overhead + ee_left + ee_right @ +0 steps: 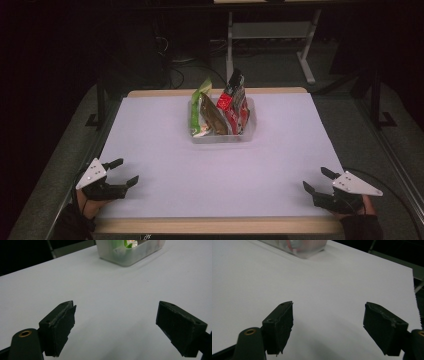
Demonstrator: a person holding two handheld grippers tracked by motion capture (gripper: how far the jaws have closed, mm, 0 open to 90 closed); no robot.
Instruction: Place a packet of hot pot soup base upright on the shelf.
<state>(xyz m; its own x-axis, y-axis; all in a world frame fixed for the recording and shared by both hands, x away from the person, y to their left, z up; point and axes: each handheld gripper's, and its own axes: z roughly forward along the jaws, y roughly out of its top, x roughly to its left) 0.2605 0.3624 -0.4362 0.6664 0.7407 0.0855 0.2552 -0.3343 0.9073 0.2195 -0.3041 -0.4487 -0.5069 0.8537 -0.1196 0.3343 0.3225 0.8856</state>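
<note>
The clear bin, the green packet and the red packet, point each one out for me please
clear bin (pixel 220 137), high view, on its near front wall.
green packet (pixel 196 111), high view, on its flat side, leftmost in the bin.
red packet (pixel 236 102), high view, on its upper half, rightmost in the bin.

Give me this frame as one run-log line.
left gripper: open, near left table edge | right gripper: open, near right edge | snack packets: upright in clear bin, untouched | phase: pre-reach
</note>
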